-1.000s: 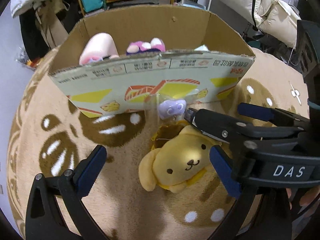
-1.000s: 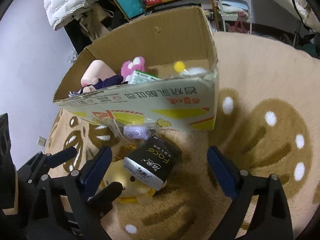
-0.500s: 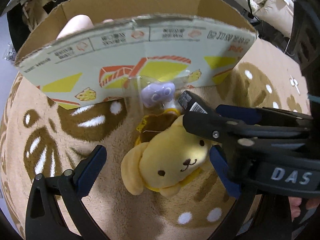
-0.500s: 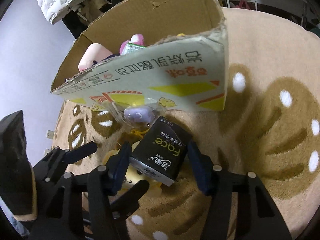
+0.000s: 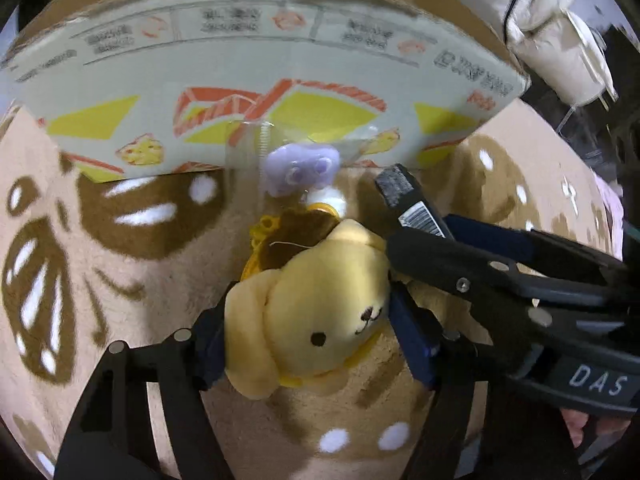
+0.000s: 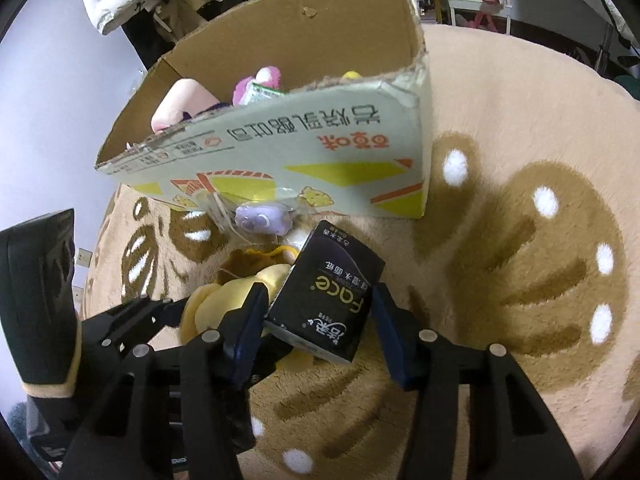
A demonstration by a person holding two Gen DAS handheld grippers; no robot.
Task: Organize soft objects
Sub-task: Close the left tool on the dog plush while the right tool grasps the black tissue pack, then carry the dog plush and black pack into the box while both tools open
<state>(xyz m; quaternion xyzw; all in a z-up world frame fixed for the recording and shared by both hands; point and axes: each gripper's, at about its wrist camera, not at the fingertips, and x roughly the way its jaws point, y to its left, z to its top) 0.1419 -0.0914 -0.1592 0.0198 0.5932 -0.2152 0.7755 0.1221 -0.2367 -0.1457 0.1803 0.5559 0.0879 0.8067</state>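
Left fingers: the left gripper [image 5: 308,332] has just been closing, and its blue pads now press both sides of the yellow plush dog with floppy ears [image 5: 316,320], squeezing its head.
Right fingers: the right gripper [image 6: 318,320] is clamped on the black soft tissue pack with white lettering [image 6: 326,292], one blue pad on each long side.
Where the things lie: dog and tissue pack touch each other on the beige fluffy rug with brown leaf pattern [image 6: 520,240], just in front of the printed cardboard box [image 6: 320,152].
Crowding: the right gripper's black arm crosses just over the dog's head, so the two tools are almost in contact.
Risk, collision: if both lift together, I judge the arms may knock, and one grasp could twist loose.
Risk, slip: the plush compresses easily; held only by the head, it may sag or squirm out on the way up.
Risk, snag: the dog's yellow cord loop [image 5: 264,226] lies beside the small lilac toy in clear wrapping [image 5: 300,166], which leans on the box wall and could be dragged along.
Risk, box: its near wall stands high; a low carry could strike the rim, above the pink plush items [image 6: 188,100] inside.
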